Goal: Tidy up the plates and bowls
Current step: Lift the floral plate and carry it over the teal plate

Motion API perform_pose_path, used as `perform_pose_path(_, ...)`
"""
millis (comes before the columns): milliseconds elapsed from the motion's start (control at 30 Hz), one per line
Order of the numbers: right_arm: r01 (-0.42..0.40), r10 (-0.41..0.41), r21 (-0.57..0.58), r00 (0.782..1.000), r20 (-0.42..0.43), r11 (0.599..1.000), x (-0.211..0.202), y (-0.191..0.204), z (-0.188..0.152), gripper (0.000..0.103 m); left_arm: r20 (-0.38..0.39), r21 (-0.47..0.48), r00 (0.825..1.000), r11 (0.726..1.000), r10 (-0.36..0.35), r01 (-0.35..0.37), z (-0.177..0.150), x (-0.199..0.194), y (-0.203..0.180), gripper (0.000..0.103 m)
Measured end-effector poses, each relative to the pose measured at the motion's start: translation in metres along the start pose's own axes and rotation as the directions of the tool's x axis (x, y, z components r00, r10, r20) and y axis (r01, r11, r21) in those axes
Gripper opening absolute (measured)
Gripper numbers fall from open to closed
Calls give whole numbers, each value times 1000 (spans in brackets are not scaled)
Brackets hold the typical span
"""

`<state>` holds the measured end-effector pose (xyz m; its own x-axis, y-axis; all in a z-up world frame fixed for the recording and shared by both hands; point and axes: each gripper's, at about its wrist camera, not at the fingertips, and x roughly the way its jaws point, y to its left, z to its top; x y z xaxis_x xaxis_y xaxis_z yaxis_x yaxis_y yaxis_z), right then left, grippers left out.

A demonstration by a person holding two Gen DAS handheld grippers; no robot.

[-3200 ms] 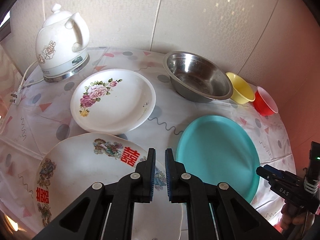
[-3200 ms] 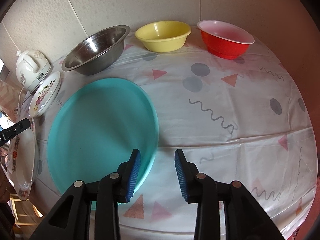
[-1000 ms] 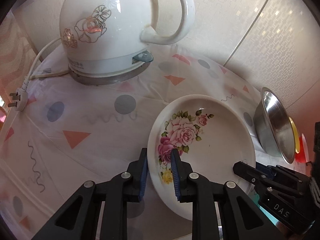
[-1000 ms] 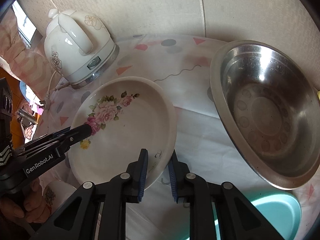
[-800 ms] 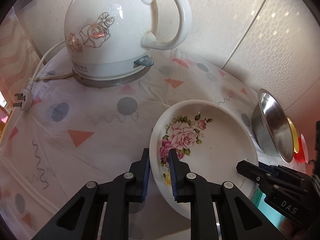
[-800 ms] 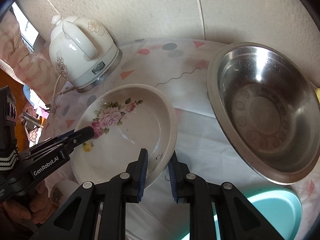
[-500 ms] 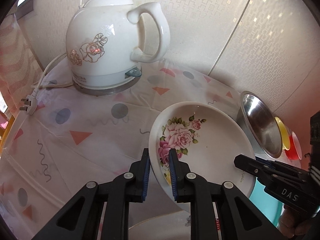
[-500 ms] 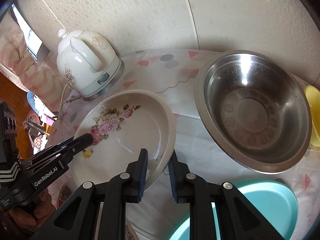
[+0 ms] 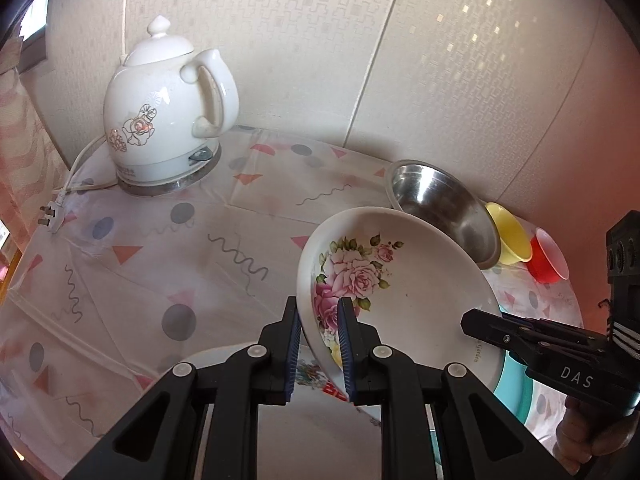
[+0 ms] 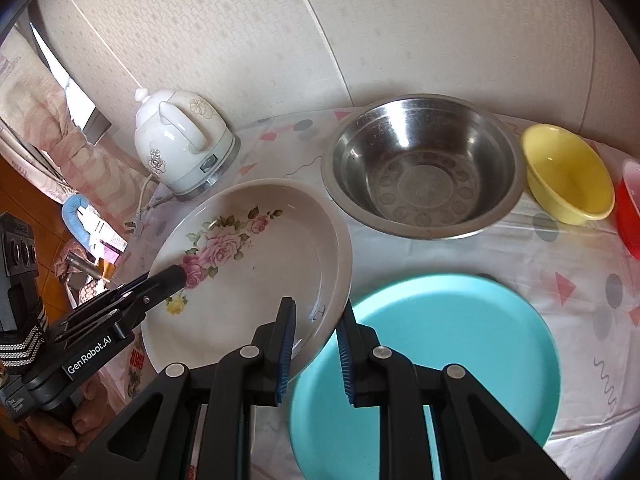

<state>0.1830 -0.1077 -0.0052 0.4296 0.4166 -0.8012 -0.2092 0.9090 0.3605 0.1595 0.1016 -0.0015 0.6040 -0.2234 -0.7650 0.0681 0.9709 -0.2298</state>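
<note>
Both tools had hold of the same dish: the shallow white ceramic plate with pink roses [image 9: 392, 280]. The left tool [image 9: 318, 344] was nearly closed, its blue pads pinching the plate's near rim beside the flowers, and the right tool [image 10: 314, 344] was likewise nearly closed on the opposite rim. The plate hung tilted and clear of the bench [image 9: 160, 240], which wore a white cloth patterned with triangles, dots and squiggles.

Below the carried plate, in the left wrist view, lay part of a large white plate with red characters [image 9: 320, 376], and just beside it on the bench sat the flat turquoise plastic plate [image 10: 440, 352]. Along the wall stood a stainless steel basin [image 10: 424, 168], a small yellow bowl [image 10: 568, 176] and a red bowl [image 10: 630, 216]. A white ceramic electric kettle [image 9: 168, 120] stood well apart in the corner.

The step in hand appeared to be the carry: the rose plate was off the bench and on its way to be stacked on another plate. Which one I cannot tell; the red-character plate directly beneath seemed likeliest. The next move would call for both tools to level the plate together, centre it over the chosen plate, lower it until it rests, and only then let go, since uneven release could tip it.
</note>
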Motion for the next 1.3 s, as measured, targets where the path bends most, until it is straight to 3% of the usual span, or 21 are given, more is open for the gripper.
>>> perform_pose_path(367,37,-38,115,999,6,993,-43,-57,-57,21,-71,86,995,994,-66,72,-37,4,-70,18)
perform_pose_path(600,83,-83,170,997,-12,982,-52,-91,-79,21,-126,134,990,987,-70,87,-57,18,-105,19)
perform_pose_path(1300,161,-157,132,987,-36,978,-39,-104,-91,27,-200,211,980,976,1,43,-76,50,-119,19)
